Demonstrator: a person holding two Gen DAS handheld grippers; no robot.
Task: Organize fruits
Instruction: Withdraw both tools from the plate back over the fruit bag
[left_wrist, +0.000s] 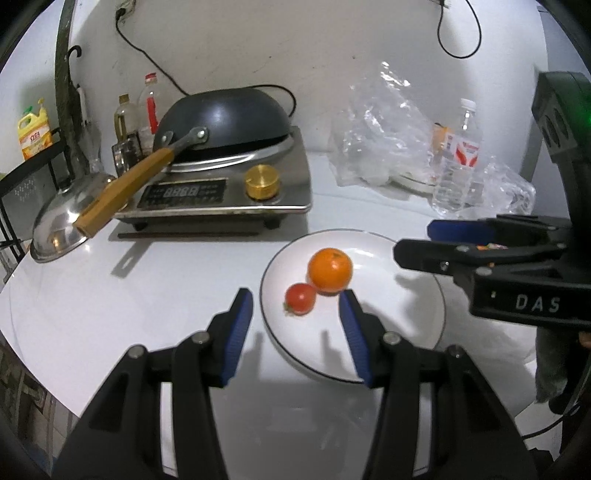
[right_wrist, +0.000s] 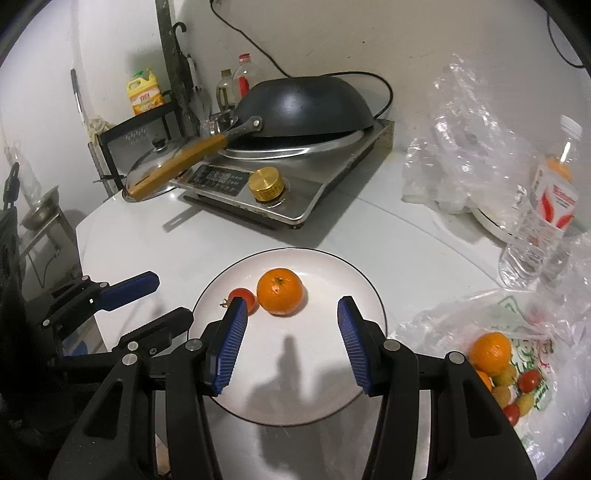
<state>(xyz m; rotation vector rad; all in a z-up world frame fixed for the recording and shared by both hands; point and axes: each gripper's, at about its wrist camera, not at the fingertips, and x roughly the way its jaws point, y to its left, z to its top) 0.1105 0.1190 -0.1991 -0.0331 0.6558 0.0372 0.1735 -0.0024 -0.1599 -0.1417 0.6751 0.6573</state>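
Landmark: white plate (right_wrist: 373, 295) on the tabletop (left_wrist: 147, 288).
Fruit: orange (right_wrist: 279, 291) and tomato (right_wrist: 246, 297) touching, on the plate's left half; the rest in the bag (right_wrist: 495, 354) right of it.
Fingers: left gripper (left_wrist: 295, 306) and right gripper (right_wrist: 291, 314) both released, empty.
Risk: the round orange may roll off if nudged.
Hidden: bagged fruit overlap under wrinkled plastic, so they are hard to count.

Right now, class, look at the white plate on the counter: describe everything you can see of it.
The white plate is round, shallow and glossy, seemingly ceramic, with a thin dark line around its rim. It lies flat on the white counter in front of the cooktop. An orange and a small tomato sit on it, touching or nearly so; the rest is bare, with shadows. Neither claw touches it.
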